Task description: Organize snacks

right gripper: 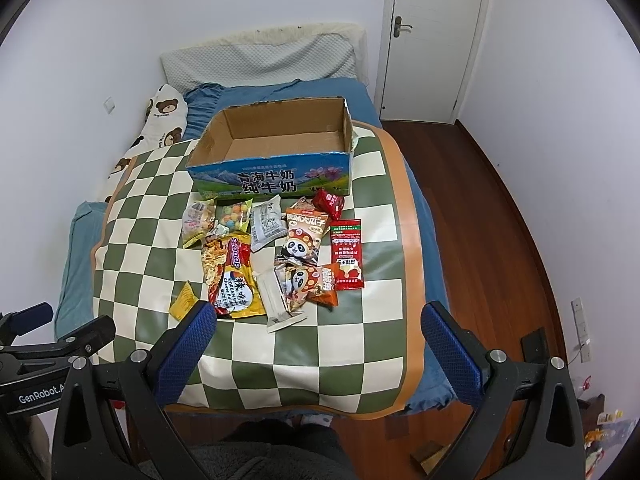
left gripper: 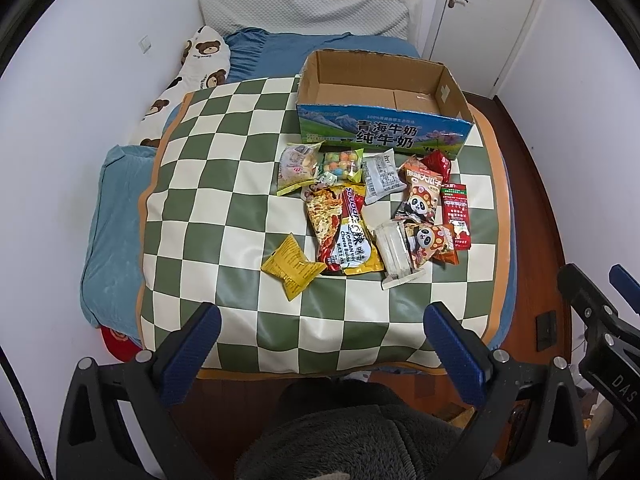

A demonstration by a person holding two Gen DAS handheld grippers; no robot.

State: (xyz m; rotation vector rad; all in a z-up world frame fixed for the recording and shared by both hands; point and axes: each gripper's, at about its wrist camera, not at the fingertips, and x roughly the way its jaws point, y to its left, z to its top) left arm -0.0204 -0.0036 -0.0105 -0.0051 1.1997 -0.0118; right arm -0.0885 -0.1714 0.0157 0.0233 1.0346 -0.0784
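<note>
An empty cardboard milk box (left gripper: 384,128) (right gripper: 272,176) with a blue printed front stands on a green-and-cream checkered mat (left gripper: 224,184) (right gripper: 344,344) on the bed. In front of it lie several snack packets: a yellow packet (left gripper: 291,266) (right gripper: 183,301), a Korean noodle bag (left gripper: 344,232) (right gripper: 232,276), a coloured-balls bag (left gripper: 340,165) (right gripper: 234,216), panda packets (left gripper: 420,196) (right gripper: 302,240) and a red sachet (left gripper: 456,216) (right gripper: 347,254). My left gripper (left gripper: 322,320) hangs open above the mat's near edge. My right gripper (right gripper: 318,320) is open too, holding nothing.
A bear-print pillow (left gripper: 200,60) (right gripper: 160,120) and blue bedding (left gripper: 116,224) lie left and behind the mat. White walls flank the bed; a white door (right gripper: 432,40) and wooden floor (right gripper: 500,240) lie to the right. A person's grey fleece legs (left gripper: 352,440) are below.
</note>
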